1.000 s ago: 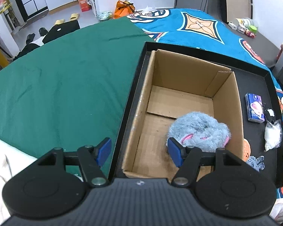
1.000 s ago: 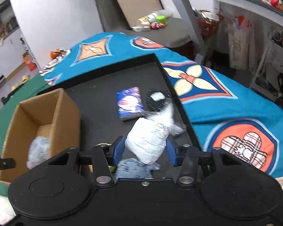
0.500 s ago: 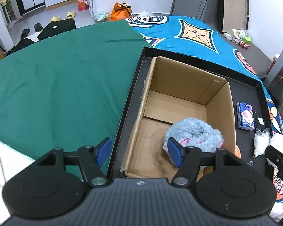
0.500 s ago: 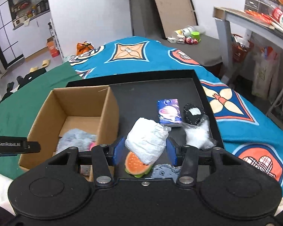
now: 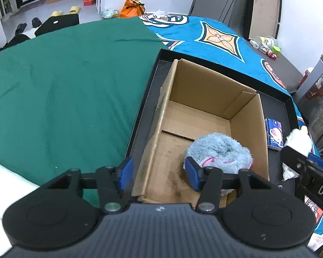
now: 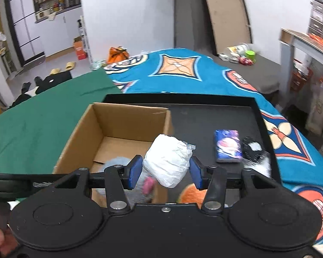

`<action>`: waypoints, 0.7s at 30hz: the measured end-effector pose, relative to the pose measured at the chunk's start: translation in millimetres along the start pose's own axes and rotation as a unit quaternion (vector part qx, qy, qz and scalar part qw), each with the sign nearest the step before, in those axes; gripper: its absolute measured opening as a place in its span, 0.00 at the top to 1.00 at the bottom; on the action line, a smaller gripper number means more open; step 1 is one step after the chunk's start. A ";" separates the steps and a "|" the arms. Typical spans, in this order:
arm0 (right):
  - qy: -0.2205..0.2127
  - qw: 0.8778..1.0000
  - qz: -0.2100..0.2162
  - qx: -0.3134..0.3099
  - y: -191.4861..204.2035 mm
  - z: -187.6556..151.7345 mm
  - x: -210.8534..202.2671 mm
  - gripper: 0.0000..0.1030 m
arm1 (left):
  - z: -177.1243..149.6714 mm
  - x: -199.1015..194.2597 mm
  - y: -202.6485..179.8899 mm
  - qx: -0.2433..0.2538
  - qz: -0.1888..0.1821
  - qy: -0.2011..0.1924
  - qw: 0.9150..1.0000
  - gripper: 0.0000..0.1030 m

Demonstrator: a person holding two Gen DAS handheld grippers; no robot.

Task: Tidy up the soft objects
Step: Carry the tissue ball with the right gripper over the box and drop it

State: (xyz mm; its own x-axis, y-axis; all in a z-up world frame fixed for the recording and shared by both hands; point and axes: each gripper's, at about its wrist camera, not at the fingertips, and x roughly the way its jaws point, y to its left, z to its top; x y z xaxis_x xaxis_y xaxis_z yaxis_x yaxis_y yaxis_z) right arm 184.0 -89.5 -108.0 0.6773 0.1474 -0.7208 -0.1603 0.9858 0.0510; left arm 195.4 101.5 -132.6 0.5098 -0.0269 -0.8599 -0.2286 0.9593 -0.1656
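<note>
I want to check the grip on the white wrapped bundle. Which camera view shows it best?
The right wrist view: the white bundle sits whole between the right gripper pads. The left wrist view shows only a white edge of it behind that gripper.

Both grippers share one build. The left gripper (image 5: 157, 173) has a ribbed dark-grey body at 6 o'clock, two round black discs at 7 and 5 o'clock, black linkage arms with silver pivot screws, and blue pads. The right gripper (image 6: 164, 173) has a smooth black body with one centre screw.
</note>
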 end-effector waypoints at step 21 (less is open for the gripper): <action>0.031 0.997 0.051 -0.044 41.3 8.6 26.2 0.38 | 2.0 10.0 25.3 -0.034 -0.029 0.013 0.999 0.86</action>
State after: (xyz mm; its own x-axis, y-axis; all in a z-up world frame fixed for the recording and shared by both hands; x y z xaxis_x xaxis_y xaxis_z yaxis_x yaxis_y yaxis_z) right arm 201.3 -44.2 -118.8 0.6097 0.2385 -0.7559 -0.2906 0.9545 0.0668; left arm 196.4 126.0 -144.4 0.5017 -0.0909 -0.8602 -0.2559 0.9343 -0.2480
